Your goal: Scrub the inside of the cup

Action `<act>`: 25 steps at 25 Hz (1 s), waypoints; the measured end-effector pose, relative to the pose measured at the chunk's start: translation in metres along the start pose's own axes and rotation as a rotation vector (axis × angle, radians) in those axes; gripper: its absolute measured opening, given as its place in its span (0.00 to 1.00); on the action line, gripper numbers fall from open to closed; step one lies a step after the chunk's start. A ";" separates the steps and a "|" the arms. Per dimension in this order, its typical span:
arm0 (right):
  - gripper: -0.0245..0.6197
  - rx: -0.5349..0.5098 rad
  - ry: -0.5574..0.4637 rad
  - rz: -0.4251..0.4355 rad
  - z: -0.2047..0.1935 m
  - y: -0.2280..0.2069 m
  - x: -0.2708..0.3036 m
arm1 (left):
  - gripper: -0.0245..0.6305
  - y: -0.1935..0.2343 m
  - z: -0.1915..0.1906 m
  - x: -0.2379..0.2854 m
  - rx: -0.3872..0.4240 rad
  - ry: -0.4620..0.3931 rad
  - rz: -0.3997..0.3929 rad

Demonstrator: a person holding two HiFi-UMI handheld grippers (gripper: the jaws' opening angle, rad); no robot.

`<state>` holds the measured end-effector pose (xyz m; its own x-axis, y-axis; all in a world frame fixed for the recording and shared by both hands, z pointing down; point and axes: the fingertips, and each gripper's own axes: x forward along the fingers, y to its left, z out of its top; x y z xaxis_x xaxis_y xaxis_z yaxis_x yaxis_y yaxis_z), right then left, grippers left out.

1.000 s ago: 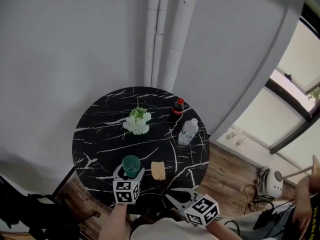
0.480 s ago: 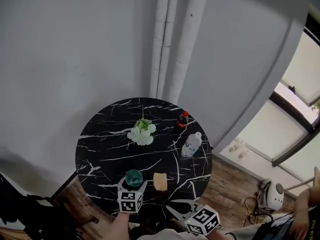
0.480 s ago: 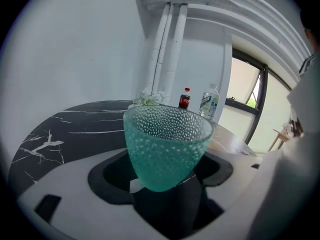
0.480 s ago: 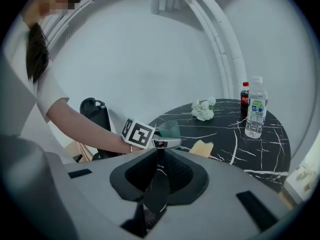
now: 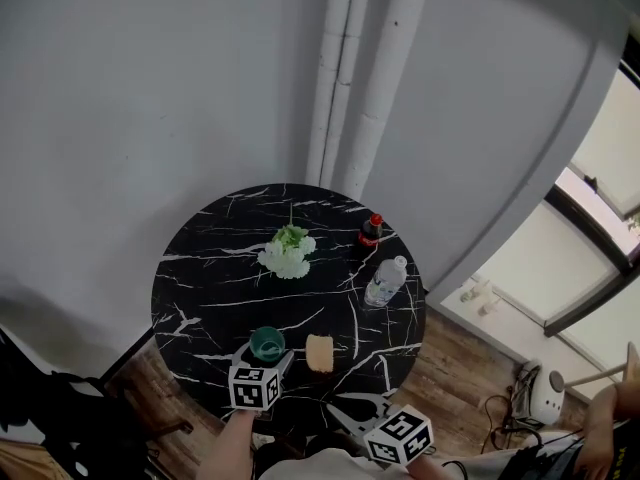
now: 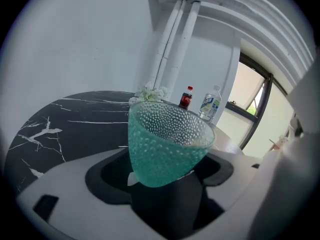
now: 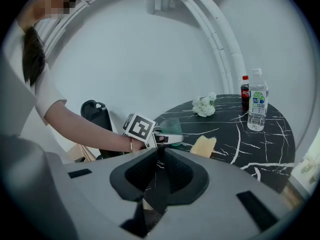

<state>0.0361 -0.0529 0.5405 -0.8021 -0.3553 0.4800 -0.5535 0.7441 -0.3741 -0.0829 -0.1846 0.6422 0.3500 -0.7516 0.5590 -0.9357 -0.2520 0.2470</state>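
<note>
Left gripper point(image 5: 265, 356) is clamped on the green cup point(image 5: 267, 342), pads pressed to its dimpled wall point(image 6: 167, 144), mouth tilted up and to the right in the left gripper view. That's at the near edge of the black marble desk point(image 5: 200, 278), and the yellow sponge point(image 5: 319, 352) lies just to its right. Right gripper point(image 5: 345, 413) hangs off the near edge, jaws a narrow slit apart, nothing between them. Farther back: white flowers point(image 5: 287, 252), a cola bottle point(image 5: 371, 230), a water bottle point(image 5: 385, 281).
</note>
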 end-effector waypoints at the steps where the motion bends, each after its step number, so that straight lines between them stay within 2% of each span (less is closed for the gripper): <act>1: 0.13 0.004 0.004 0.001 -0.002 0.000 0.000 | 0.60 -0.001 0.000 -0.002 0.000 0.001 0.000; 4: 0.14 -0.012 0.035 0.032 -0.009 0.005 0.003 | 0.61 -0.003 0.003 -0.009 -0.014 -0.007 -0.007; 6: 0.19 -0.014 0.044 0.059 -0.011 0.009 0.008 | 0.61 -0.003 0.003 -0.014 -0.035 -0.006 -0.017; 10: 0.22 0.027 0.000 0.065 -0.004 0.008 0.015 | 0.61 -0.010 0.000 -0.028 -0.024 0.008 -0.036; 18: 0.27 0.100 -0.063 0.002 0.011 -0.009 0.025 | 0.61 -0.021 -0.003 -0.060 -0.026 -0.014 -0.041; 22: 0.27 0.149 -0.068 -0.046 0.016 -0.022 0.031 | 0.61 -0.027 0.010 -0.078 -0.146 -0.105 -0.072; 25: 0.27 0.182 -0.080 -0.087 0.019 -0.030 0.033 | 0.61 -0.036 0.018 -0.089 -0.146 -0.143 -0.101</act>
<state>0.0215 -0.0974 0.5529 -0.7610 -0.4623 0.4551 -0.6466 0.5972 -0.4746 -0.0808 -0.1196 0.5693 0.4223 -0.8086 0.4098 -0.8759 -0.2476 0.4141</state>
